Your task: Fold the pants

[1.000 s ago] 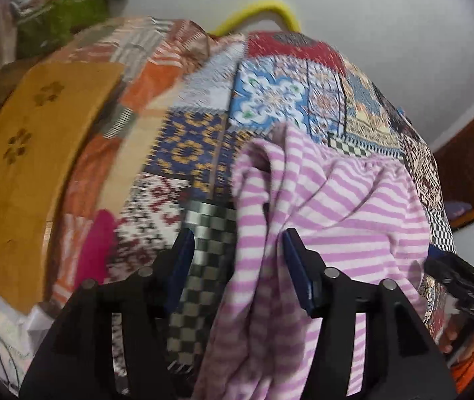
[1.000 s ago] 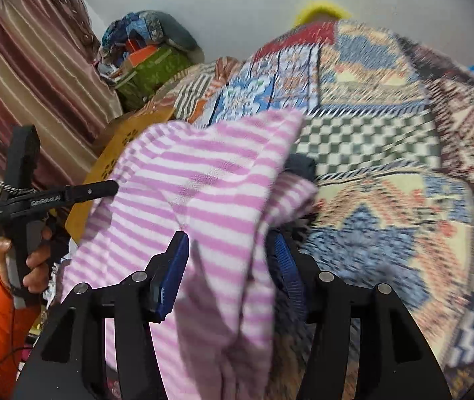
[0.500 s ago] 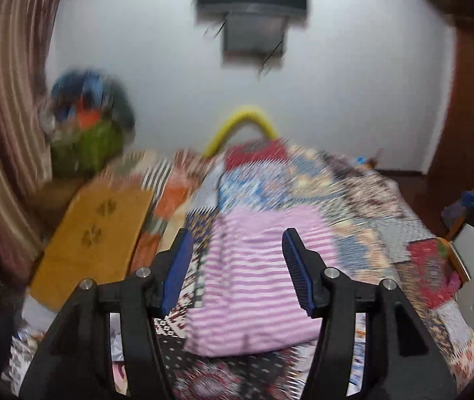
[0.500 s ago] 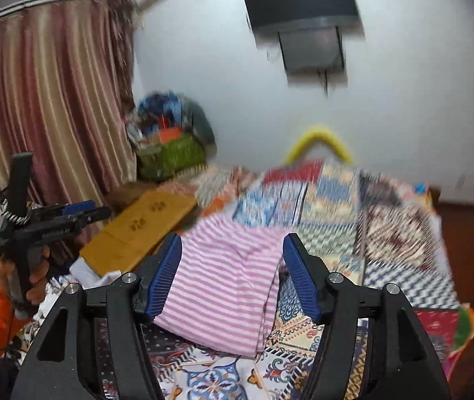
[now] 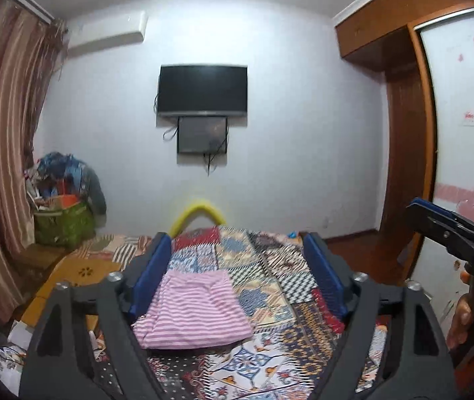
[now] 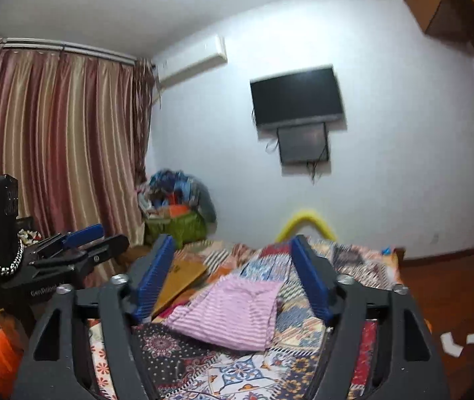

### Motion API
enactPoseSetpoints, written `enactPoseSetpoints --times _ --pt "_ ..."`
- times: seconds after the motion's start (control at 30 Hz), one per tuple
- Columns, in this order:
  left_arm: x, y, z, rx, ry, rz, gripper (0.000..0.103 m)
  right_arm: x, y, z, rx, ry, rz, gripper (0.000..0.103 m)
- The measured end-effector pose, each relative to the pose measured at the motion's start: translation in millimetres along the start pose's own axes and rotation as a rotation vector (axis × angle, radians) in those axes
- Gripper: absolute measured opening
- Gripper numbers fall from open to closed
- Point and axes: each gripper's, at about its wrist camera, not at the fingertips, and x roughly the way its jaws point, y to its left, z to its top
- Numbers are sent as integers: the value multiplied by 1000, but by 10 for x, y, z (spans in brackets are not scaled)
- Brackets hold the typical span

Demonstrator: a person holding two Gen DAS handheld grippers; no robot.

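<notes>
While both tools are held level above the near end of the bed, the left gripper fills the bottom of its own view with its blue-padded fingers spread wide and nothing between them; in the right wrist view it shows again at the lower left of the frame, carried on its handle. The right gripper stands likewise at the bottom of its frame, jaws far apart and holding nothing, and it juts in at the right edge of the left wrist view above a hand that wraps its handle. Just beyond the fingertips, in the lower centre of each frame, the pink striped pants lie folded into a flat rectangle on the patchwork bedspread, clear of both tools (one corner looks slightly turned up in the right wrist view). Farther off, a yellow arch rises at the bed's far end, and a dark television hangs on the white wall at upper centre.
</notes>
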Motion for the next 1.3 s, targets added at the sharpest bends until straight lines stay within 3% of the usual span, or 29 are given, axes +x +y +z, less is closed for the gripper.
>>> enactPoseSetpoints --times 0.1,0.33,0.57,1.3 --pt "-217 -101 18 -11 -31 -2 100 -186 53 21 -8 -43 -23 87" --pt "-589 -258 23 -2 -72 9 103 -300 131 -30 -1 -80 -64 103" --pt "-773 -333 -110 4 -91 19 103 -362 232 -132 7 -73 -88 103" --pt "-616 -199 -236 -47 -52 22 103 -375 260 -246 14 -49 -116 103"
